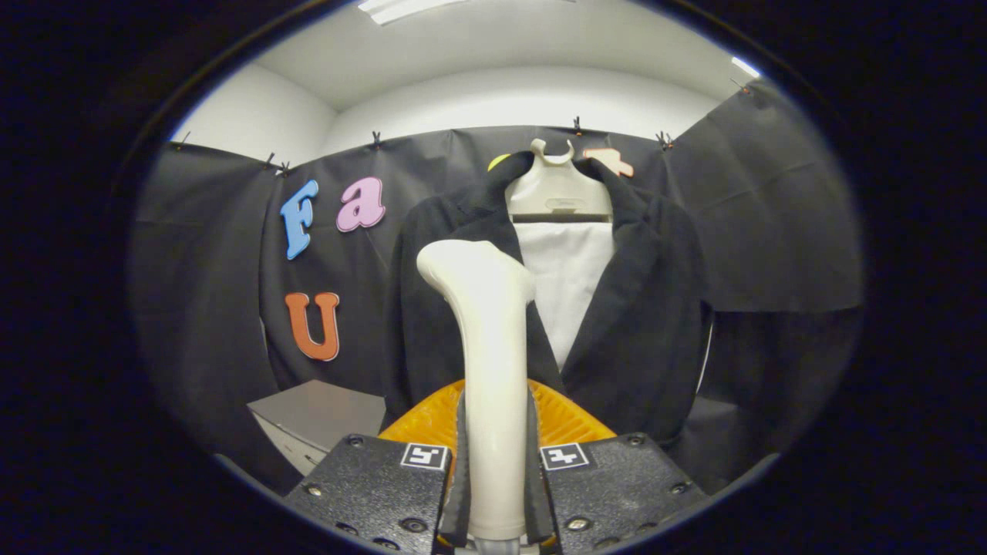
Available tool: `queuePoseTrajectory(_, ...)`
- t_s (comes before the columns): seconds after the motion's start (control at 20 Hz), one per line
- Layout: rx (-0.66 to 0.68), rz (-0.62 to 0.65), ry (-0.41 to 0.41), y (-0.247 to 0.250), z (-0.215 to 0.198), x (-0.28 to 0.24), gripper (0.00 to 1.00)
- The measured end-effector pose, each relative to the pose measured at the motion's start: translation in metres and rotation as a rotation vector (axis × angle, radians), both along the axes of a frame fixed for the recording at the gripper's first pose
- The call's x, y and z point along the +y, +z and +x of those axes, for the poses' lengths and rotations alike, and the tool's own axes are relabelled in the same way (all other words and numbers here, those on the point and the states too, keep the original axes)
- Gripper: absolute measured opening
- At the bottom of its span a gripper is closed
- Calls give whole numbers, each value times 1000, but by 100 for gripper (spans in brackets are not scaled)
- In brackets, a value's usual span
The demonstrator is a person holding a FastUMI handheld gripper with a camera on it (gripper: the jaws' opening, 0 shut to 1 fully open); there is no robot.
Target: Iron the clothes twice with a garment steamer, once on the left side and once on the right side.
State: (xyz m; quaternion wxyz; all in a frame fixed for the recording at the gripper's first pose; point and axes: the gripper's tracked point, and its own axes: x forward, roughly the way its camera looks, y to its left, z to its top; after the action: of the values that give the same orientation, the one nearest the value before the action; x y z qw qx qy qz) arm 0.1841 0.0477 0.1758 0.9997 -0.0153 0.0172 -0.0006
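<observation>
1. The tongs [495, 470] are squeezing the handle of the garment steamer [486, 347], one finger pressing on each side.
2. The steamer is standing straight up between the fingers, its rounded head leaning a little to one side.
3. A black jacket [640, 308] is hanging beyond the steamer on a pale hanger [557, 193], with a white board [567, 285] showing inside it.
4. A grey counter [316, 416] is sitting low down beside the jacket.
</observation>
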Motion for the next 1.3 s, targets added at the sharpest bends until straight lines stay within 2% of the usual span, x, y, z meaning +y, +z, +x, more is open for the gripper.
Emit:
queuePoseTrajectory(0.6,90,-13,-39,-89,-26,-23,30)
queuePoseTrajectory(1.3,260,-39,-113,-217,-58,-48,31)
